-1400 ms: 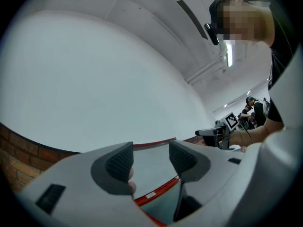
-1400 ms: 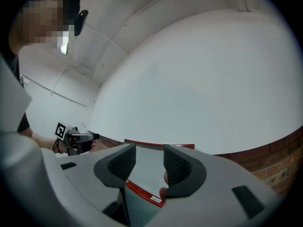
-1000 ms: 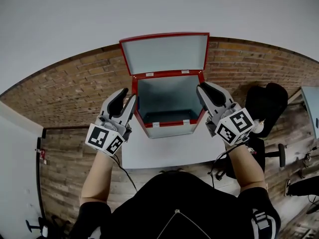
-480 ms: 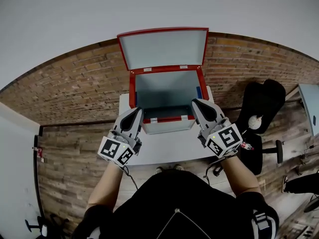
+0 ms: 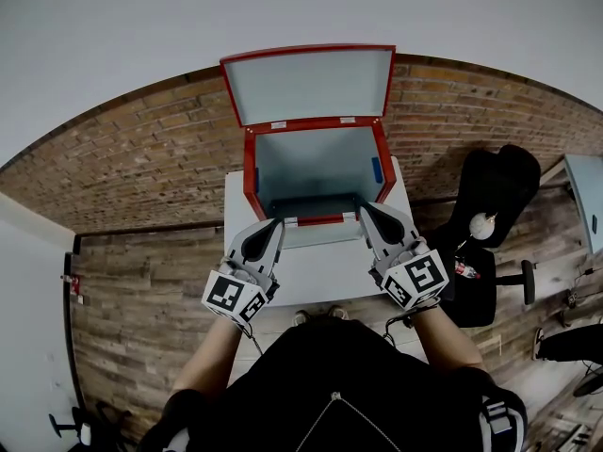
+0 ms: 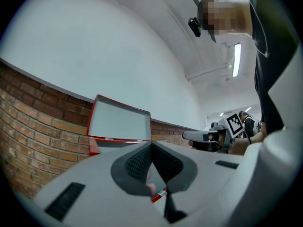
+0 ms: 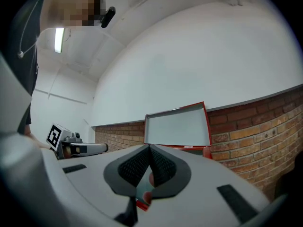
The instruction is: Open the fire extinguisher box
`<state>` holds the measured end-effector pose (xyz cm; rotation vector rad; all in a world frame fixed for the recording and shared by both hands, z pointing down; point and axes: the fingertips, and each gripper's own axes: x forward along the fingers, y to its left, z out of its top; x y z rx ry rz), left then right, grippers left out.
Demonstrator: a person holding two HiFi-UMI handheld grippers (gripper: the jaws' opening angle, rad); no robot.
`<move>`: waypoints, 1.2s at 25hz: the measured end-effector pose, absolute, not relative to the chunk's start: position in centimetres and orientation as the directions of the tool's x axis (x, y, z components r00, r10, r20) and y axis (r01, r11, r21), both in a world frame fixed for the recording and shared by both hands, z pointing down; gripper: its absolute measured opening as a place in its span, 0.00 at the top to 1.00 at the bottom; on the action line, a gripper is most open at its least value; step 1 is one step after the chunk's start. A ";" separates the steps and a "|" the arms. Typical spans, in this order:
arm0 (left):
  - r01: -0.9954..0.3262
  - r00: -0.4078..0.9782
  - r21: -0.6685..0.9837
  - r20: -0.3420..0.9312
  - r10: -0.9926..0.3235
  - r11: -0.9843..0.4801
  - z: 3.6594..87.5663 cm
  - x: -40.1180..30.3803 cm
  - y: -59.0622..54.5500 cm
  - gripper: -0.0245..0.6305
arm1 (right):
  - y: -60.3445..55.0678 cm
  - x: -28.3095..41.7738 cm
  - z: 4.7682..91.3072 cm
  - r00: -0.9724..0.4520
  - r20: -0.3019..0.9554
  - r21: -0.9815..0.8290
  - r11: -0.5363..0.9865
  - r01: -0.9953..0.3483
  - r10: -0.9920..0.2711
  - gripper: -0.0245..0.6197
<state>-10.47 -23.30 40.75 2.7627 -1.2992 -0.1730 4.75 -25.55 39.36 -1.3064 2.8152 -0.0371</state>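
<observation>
Two claws pinched shut on nothing, the left gripper (image 5: 275, 224) and right gripper (image 5: 363, 208), hover just in front of the fire extinguisher box (image 5: 250, 172) on a white table (image 5: 311, 276); with the job seemingly finished, they should back away without bumping the box, which is red-rimmed, grey inside, its lid (image 5: 306, 83) standing upright.

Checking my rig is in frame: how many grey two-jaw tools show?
2. The left grey tool is by the front-left corner of the open red metal box; the right tool by its front-right corner. None seems hidden.
</observation>
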 end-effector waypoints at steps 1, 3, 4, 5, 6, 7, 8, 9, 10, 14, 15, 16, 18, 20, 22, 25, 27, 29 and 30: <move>-0.764 0.630 0.125 -0.066 -0.774 -0.633 40.9 -10.5 -23.3 0.89 | -25.5 5.0 39.5 -0.640 -0.024 -0.042 0.641 -0.767 -0.768 0.93; -0.768 0.624 0.129 -0.065 -0.779 -0.627 41.2 -10.7 -23.3 0.89 | -25.5 5.3 39.8 -0.633 -0.021 -0.048 0.633 -0.772 -0.774 0.93; -0.769 0.623 0.132 -0.065 -0.780 -0.625 41.4 -10.7 -23.3 0.89 | -25.6 5.5 40.0 -0.626 -0.018 -0.053 0.626 -0.778 -0.779 0.93; -0.770 0.622 0.135 -0.065 -0.781 -0.624 41.4 -10.7 -23.2 0.89 | -25.6 5.7 40.2 -0.621 -0.015 -0.057 0.620 -0.782 -0.784 0.93; -0.770 0.620 0.137 -0.065 -0.782 -0.623 41.4 -10.7 -23.2 0.89 | -25.6 5.7 40.3 -0.618 -0.014 -0.059 0.618 -0.784 -0.786 0.93; -0.771 0.619 0.139 -0.065 -0.782 -0.622 41.4 -10.7 -23.2 0.89 | -25.6 5.7 40.3 -0.618 -0.014 -0.058 0.618 -0.784 -0.786 0.93; -0.771 0.619 0.139 -0.065 -0.783 -0.622 41.5 -10.7 -23.2 0.89 | -25.6 5.7 40.4 -0.619 -0.014 -0.056 0.619 -0.783 -0.785 0.93; -0.770 0.620 0.140 -0.065 -0.782 -0.622 41.5 -10.6 -23.1 0.89 | -25.5 5.6 40.4 -0.622 -0.016 -0.055 0.622 -0.781 -0.783 0.93; -0.769 0.621 0.141 -0.066 -0.781 -0.623 41.5 -10.6 -23.1 0.89 | -25.5 5.5 40.3 -0.626 -0.018 -0.052 0.626 -0.778 -0.779 0.93; -0.766 0.625 0.141 -0.064 -0.778 -0.627 41.7 -10.3 -23.0 0.89 | -25.3 5.2 40.3 -0.635 -0.025 -0.034 0.636 -0.771 -0.772 0.93; -0.767 0.624 0.140 -0.063 -0.779 -0.626 41.7 -10.3 -23.0 0.89 | -25.3 5.2 40.4 -0.634 -0.025 -0.031 0.635 -0.772 -0.773 0.93; -0.769 0.621 0.141 -0.063 -0.781 -0.623 41.8 -10.3 -23.0 0.89 | -25.3 5.3 40.5 -0.633 -0.025 -0.031 0.633 -0.773 -0.774 0.93; -0.772 0.618 0.141 -0.063 -0.784 -0.620 41.8 -10.3 -22.9 0.89 | -25.3 5.4 40.6 -0.631 -0.024 -0.032 0.631 -0.775 -0.776 0.93; -0.772 0.618 0.137 -0.062 -0.784 -0.620 42.0 -10.3 -22.8 0.89 | -25.4 5.6 40.8 -0.624 -0.024 -0.041 0.624 -0.780 -0.781 0.93; -0.775 0.616 0.137 -0.059 -0.786 -0.617 42.2 -10.3 -22.8 0.89 | -25.5 5.8 41.0 -0.619 -0.020 -0.046 0.619 -0.784 -0.785 0.93; -0.778 0.612 0.137 -0.056 -0.789 -0.613 42.3 -10.4 -22.8 0.89 | -25.6 5.8 41.1 -0.619 -0.017 -0.045 0.619 -0.784 -0.785 0.93; -0.779 0.611 0.134 -0.055 -0.790 -0.612 42.4 -10.4 -22.8 0.89 | -25.7 6.0 41.3 -0.615 -0.014 -0.051 0.614 -0.787 -0.789 0.93; -0.782 0.608 0.134 -0.055 -0.792 -0.609 42.4 -10.4 -22.8 0.89 | -25.7 6.2 41.4 -0.613 -0.011 -0.053 0.613 -0.788 -0.790 0.93; -0.784 0.605 0.136 -0.054 -0.794 -0.606 42.4 -10.4 -22.9 0.89 | -25.8 6.2 41.4 -0.614 -0.009 -0.054 0.613 -0.788 -0.790 0.93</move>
